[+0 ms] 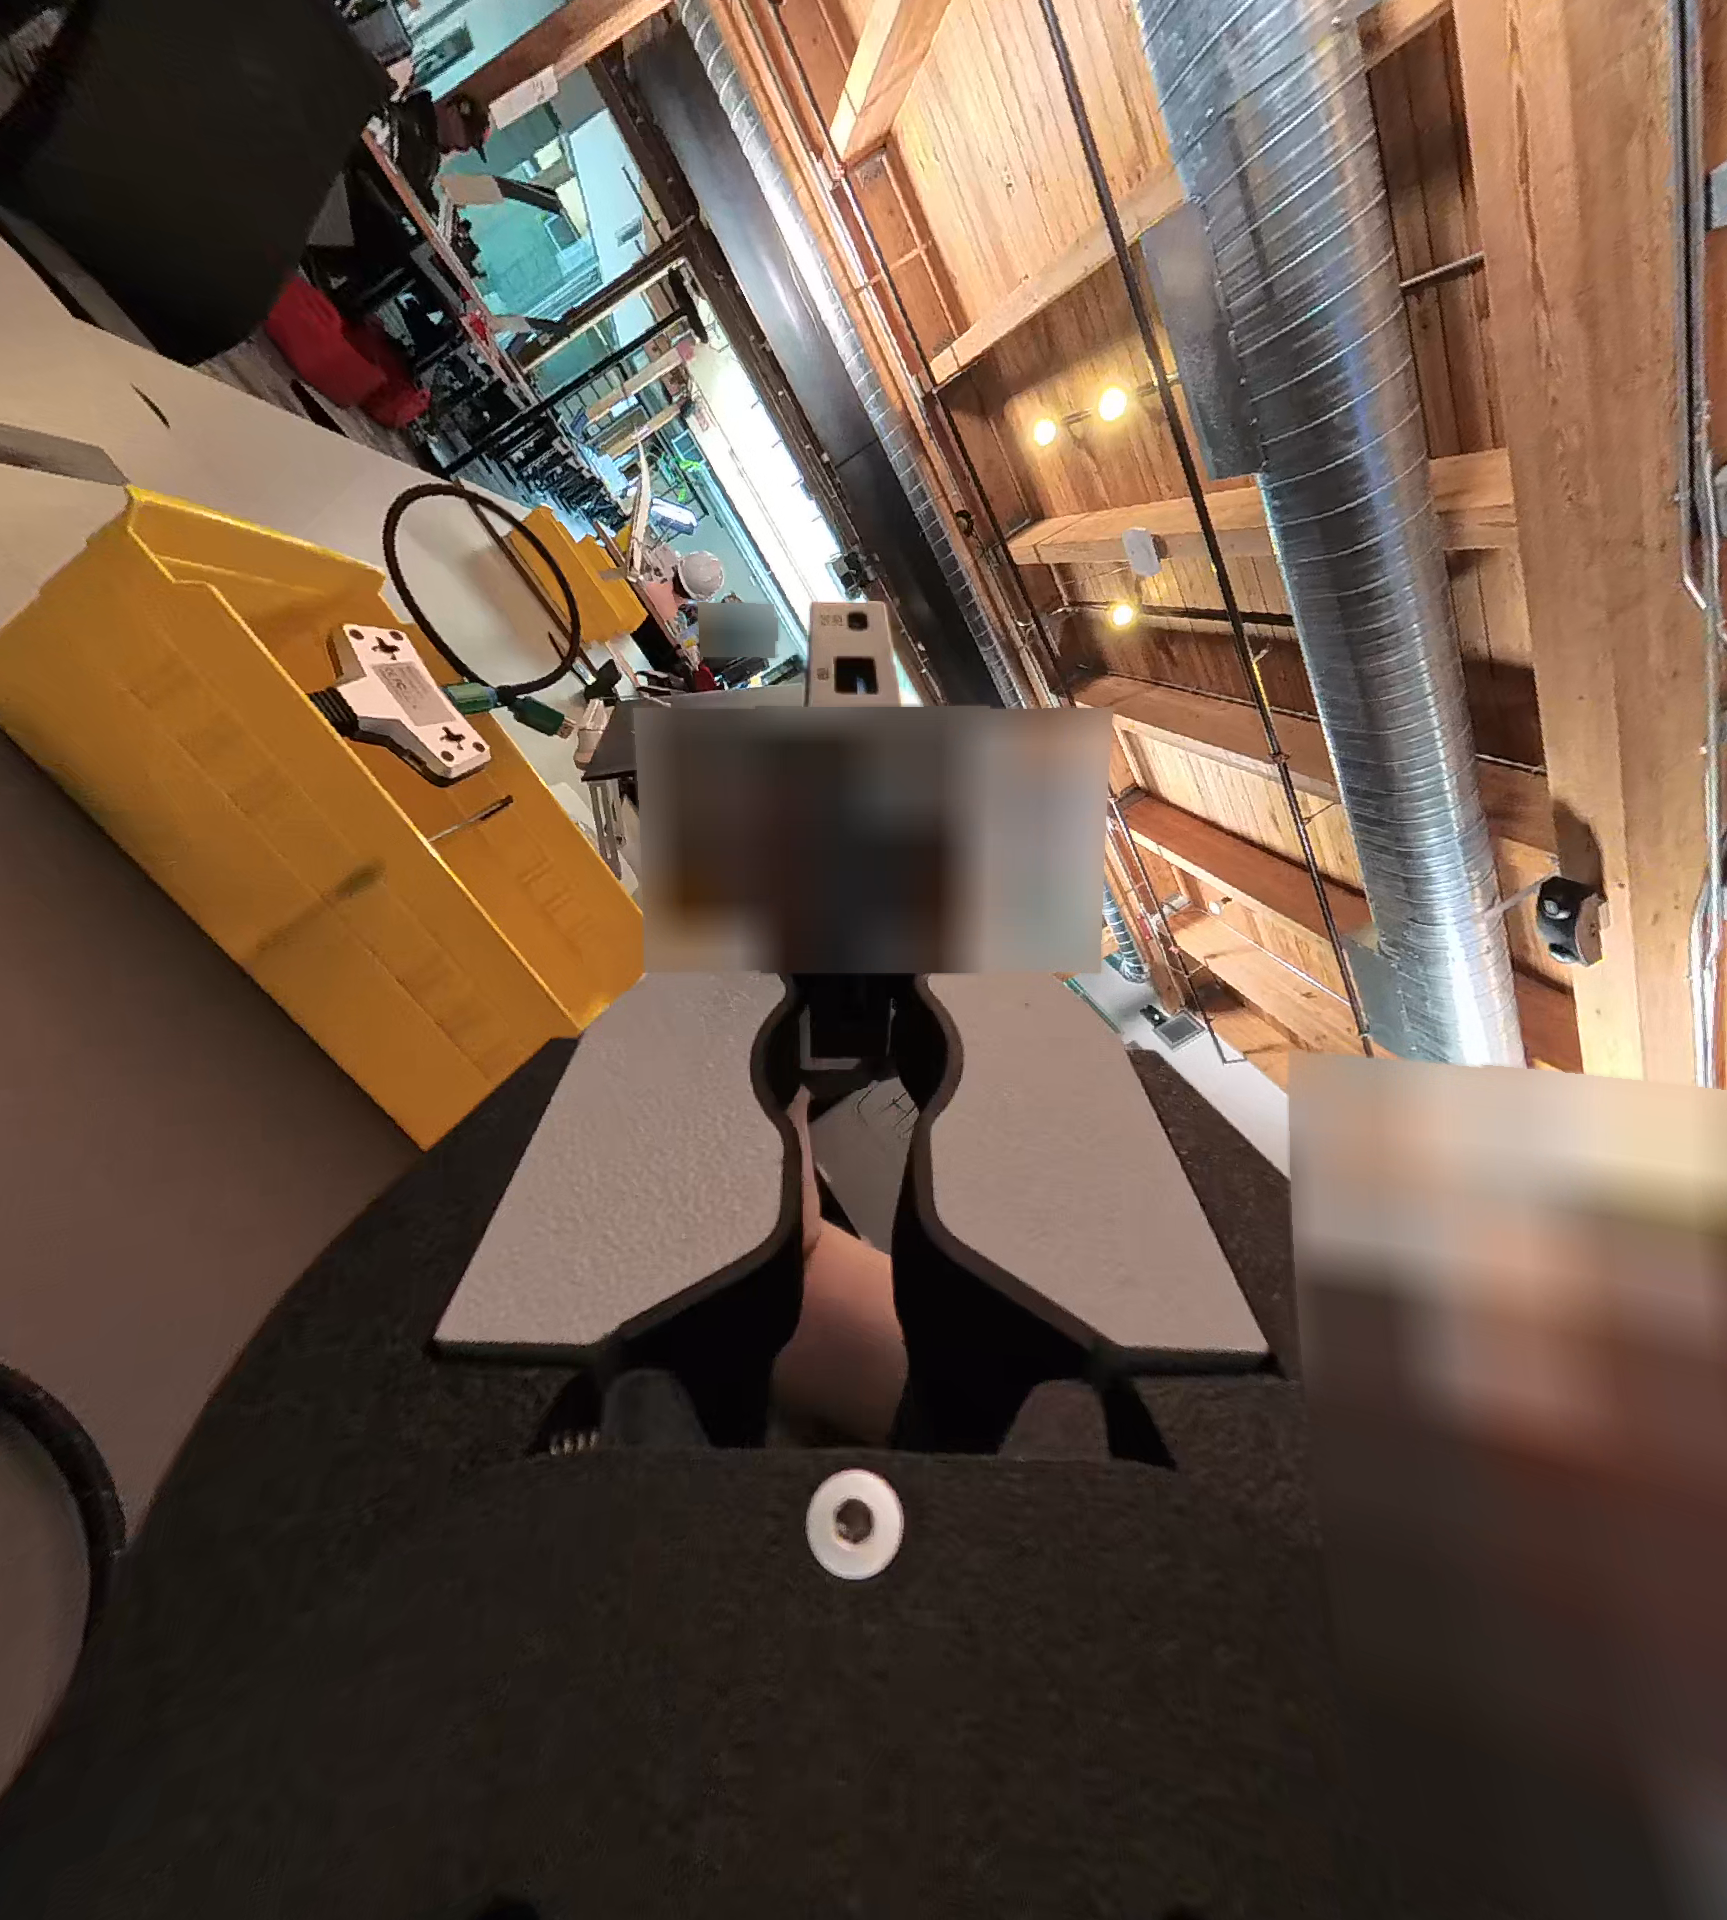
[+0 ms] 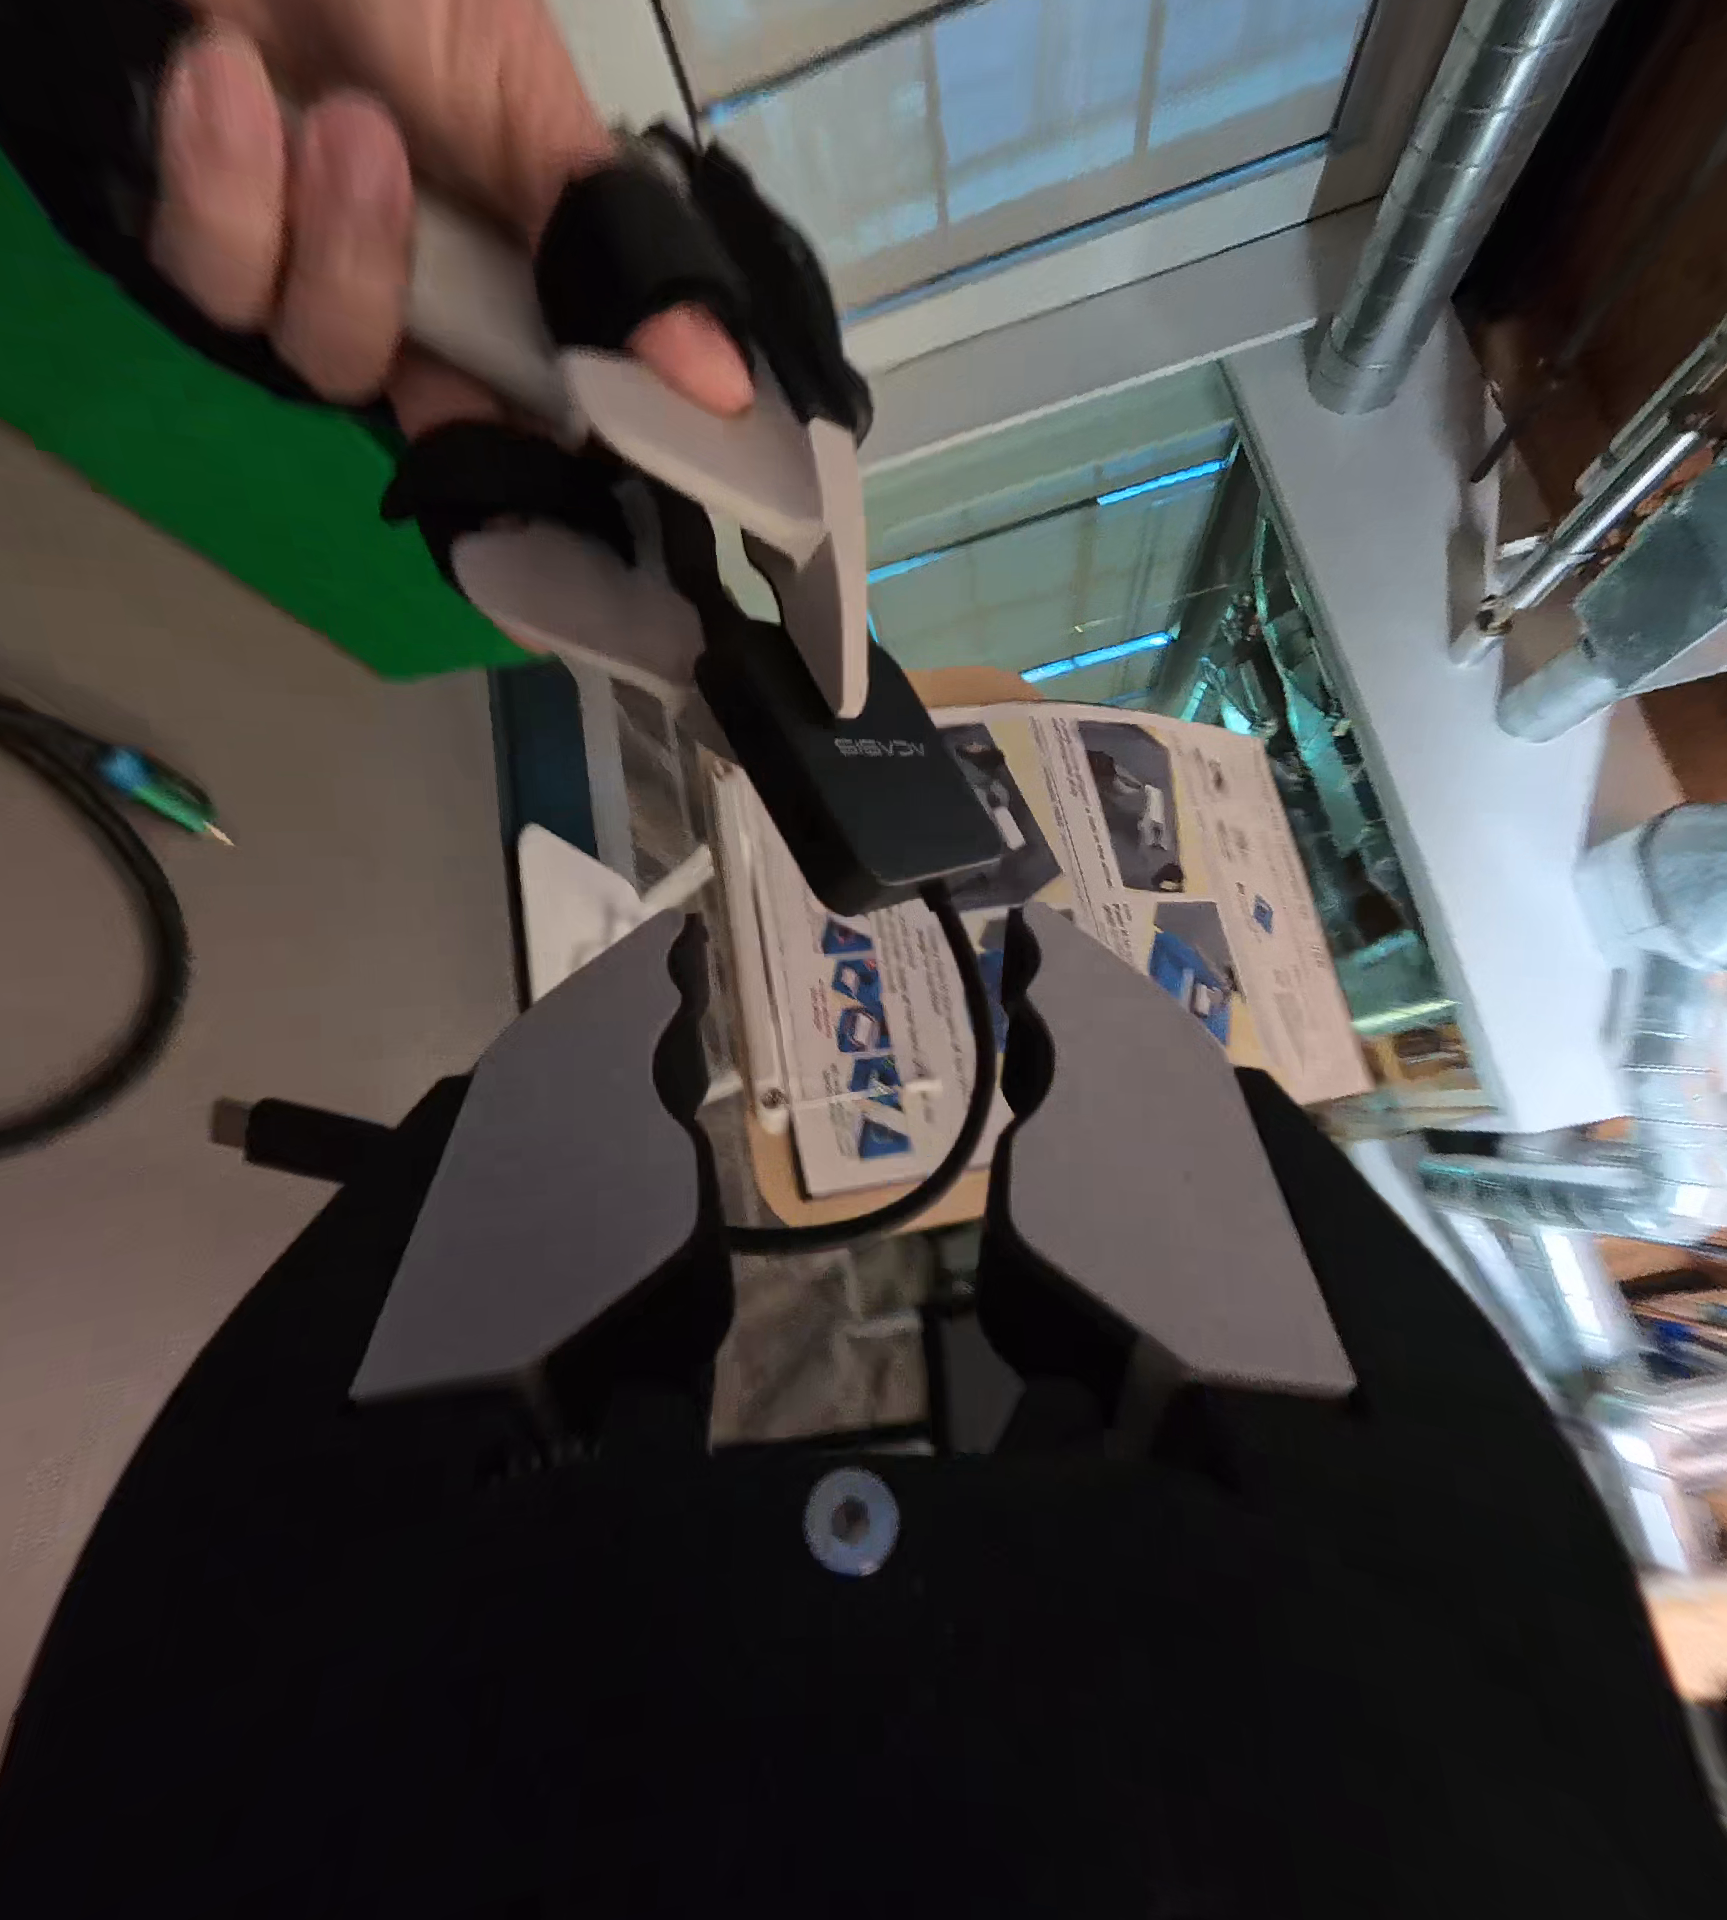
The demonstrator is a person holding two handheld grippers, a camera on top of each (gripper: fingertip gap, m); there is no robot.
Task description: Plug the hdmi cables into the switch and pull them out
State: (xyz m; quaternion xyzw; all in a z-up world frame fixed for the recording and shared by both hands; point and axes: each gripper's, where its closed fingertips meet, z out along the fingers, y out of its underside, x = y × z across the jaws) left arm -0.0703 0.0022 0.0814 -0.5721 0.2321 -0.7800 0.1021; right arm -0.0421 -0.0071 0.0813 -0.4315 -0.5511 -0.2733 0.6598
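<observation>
My left gripper (image 2: 765, 686), held by a hand in a black fingerless glove, is shut on a small black HDMI switch (image 2: 880, 800) and holds it in the air. In the left wrist view its jaws (image 1: 843, 1029) are almost together on a black object, partly hidden by a blur patch. The switch's thin black lead (image 2: 973, 1039) hangs down in a loop between the fingers of my right gripper (image 2: 851, 935), which is open and touches nothing. A black plug (image 2: 277, 1132) lies beside its left finger. An HDMI cable (image 2: 111, 987) with a green and blue plug (image 2: 152, 790) lies on the table at the left.
A yellow bin (image 1: 246, 790) stands on the grey table (image 1: 111, 1039), with a white adapter (image 1: 412, 701) on it joined to a looped black cable (image 1: 480, 582) with green plugs. A printed sheet on a stand (image 2: 1098, 883) is behind the switch. A green panel (image 2: 111, 364) is at upper left. One gripper's finger ends stand about 4 centimeters off the other's.
</observation>
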